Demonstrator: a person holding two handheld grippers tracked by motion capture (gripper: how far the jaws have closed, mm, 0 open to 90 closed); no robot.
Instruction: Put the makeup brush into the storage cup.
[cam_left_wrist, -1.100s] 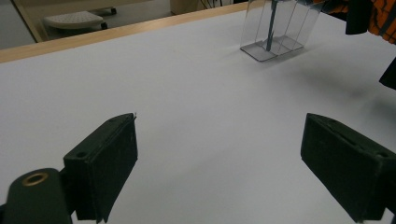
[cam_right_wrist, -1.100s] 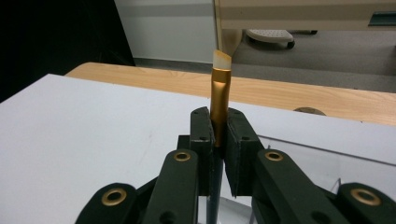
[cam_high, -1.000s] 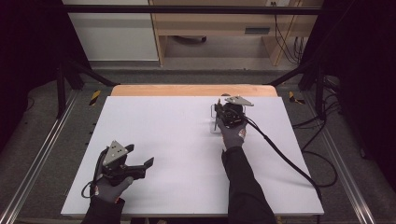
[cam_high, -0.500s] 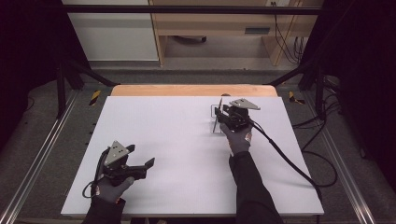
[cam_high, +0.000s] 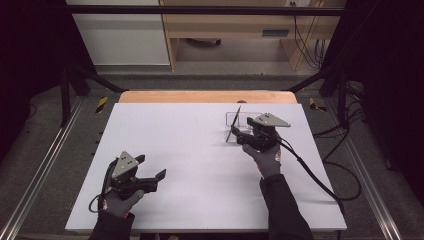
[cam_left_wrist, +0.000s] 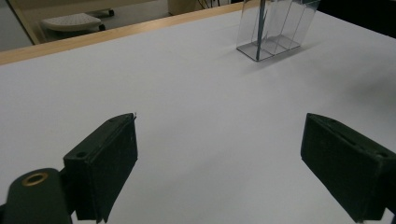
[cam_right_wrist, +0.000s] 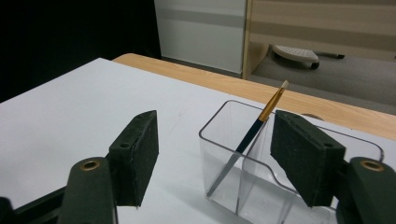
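Your right gripper (cam_high: 239, 136) hovers at the far right of the white table (cam_high: 190, 150), its jaws parted after just having been opening, with nothing pressed between the pads. In the right gripper view, the clear plastic holder (cam_right_wrist: 261, 158) stands on the table just beyond those jaws, its near corner lying between them, and a slim paintbrush (cam_right_wrist: 252, 135) leans tilted inside its near compartment, handle end down at the bottom and pale bristle tip up, rising past the rim. The brush shows a dark handle and a gold-coloured ferrule. From the high view, the holder (cam_high: 250, 120) sits near the table's wooden far edge (cam_high: 205, 96), with the brush (cam_high: 234, 123) slanting out of it. Your left gripper (cam_high: 150, 176) rests low at the near left, well apart from the holder, its jaws spread wide and holding nothing over bare tabletop.
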